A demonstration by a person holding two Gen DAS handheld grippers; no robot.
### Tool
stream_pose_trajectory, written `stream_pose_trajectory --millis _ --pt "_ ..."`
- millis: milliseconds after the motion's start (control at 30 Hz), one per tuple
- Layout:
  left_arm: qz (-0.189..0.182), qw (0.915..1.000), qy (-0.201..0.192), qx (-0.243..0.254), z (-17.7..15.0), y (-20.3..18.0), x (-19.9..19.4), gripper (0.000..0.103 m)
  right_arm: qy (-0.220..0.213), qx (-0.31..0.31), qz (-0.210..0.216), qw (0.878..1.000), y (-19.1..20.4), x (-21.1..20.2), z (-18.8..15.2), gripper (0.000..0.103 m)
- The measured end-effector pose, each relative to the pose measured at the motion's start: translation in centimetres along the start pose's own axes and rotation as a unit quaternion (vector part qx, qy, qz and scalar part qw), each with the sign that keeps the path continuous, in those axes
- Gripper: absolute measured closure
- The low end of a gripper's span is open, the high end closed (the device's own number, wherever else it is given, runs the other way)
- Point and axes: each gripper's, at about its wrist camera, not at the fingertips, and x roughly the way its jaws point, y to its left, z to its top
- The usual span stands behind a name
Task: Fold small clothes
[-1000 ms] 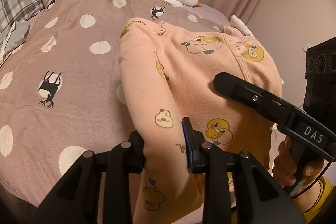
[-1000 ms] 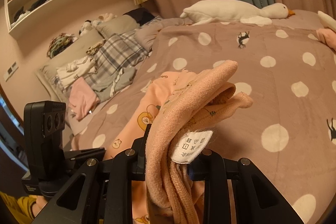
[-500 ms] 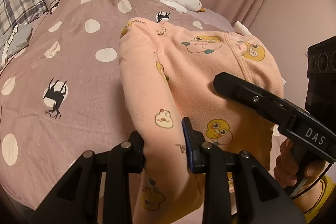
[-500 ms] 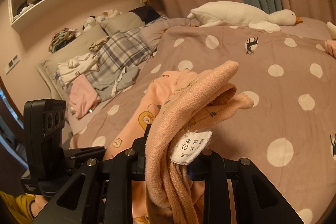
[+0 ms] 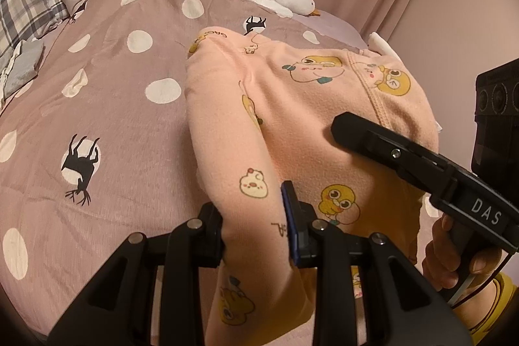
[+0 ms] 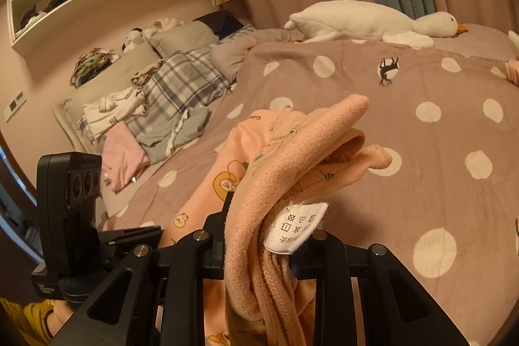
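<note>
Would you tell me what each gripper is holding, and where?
Both hold the peach garment: left gripper on a leg, right gripper on the bunched waistband by the care label.

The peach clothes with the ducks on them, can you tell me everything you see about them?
The peach clothes look soft and fleecy, printed with yellow ducks, chicks and some letters. A stitched seam curves across them. They drape over the polka-dot bedspread. The left gripper pinches one bunched part, and the right gripper pinches a ribbed edge. A white care label hangs from that edge.
</note>
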Motion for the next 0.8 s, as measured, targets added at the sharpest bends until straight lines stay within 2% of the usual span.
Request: stream_pose_trajectory --millis 800 --pt "0.005 0.9997 0.024 -0.001 2.4 0.5 5.1 0.074 0.004 0.024 -0.007 1.000 -3.5 2.8 1.0 0.075"
